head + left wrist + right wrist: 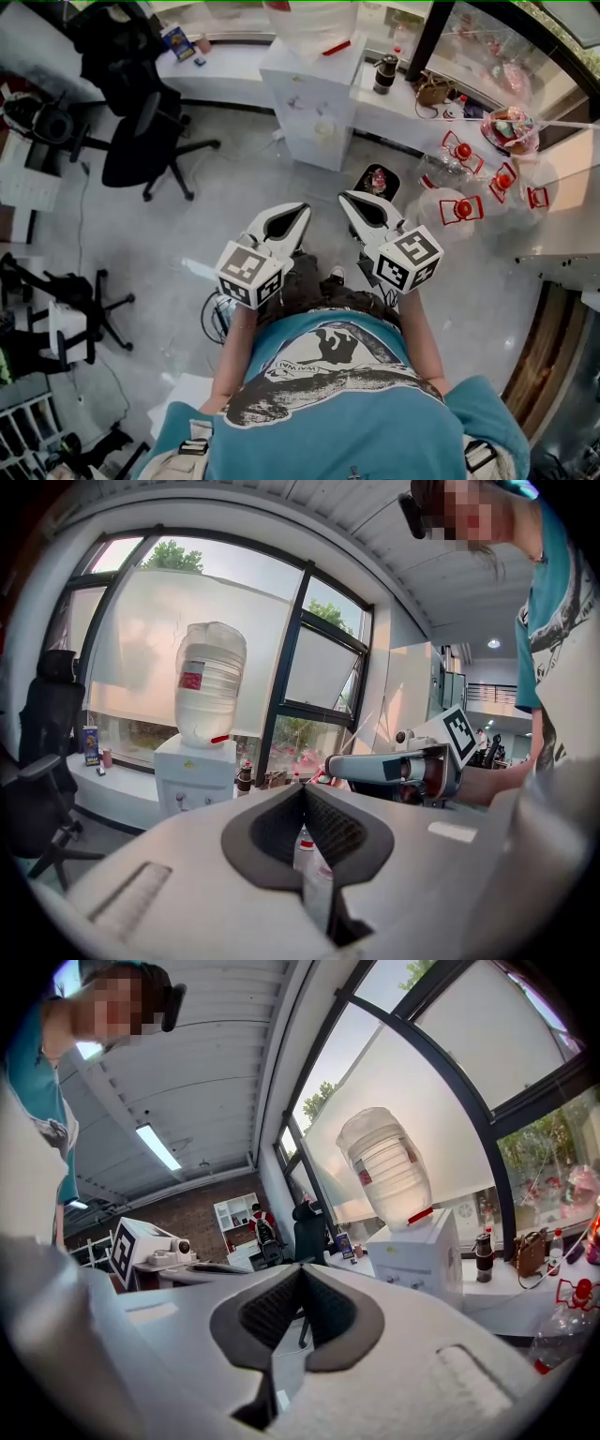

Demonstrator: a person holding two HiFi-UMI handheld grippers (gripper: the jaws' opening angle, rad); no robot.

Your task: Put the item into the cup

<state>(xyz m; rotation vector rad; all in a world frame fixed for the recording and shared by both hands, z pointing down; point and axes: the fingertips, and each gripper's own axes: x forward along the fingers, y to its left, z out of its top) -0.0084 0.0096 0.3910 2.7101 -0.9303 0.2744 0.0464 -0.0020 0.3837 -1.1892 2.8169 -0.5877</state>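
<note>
In the head view I hold both grippers out at waist height over the grey floor, side by side. The left gripper is shut with nothing in it; in its own view the dark pads meet at the tips. The right gripper is shut as well and holds nothing. Each one's marker cube sits near my hands. To the right, several clear plastic bottles with red caps lie on a pale table. I cannot make out a cup in any view.
A white water dispenser with a big jug stands straight ahead against a long window counter. A dark flask is on that counter. A black office chair is at the left. A small dark round object sits on the floor ahead.
</note>
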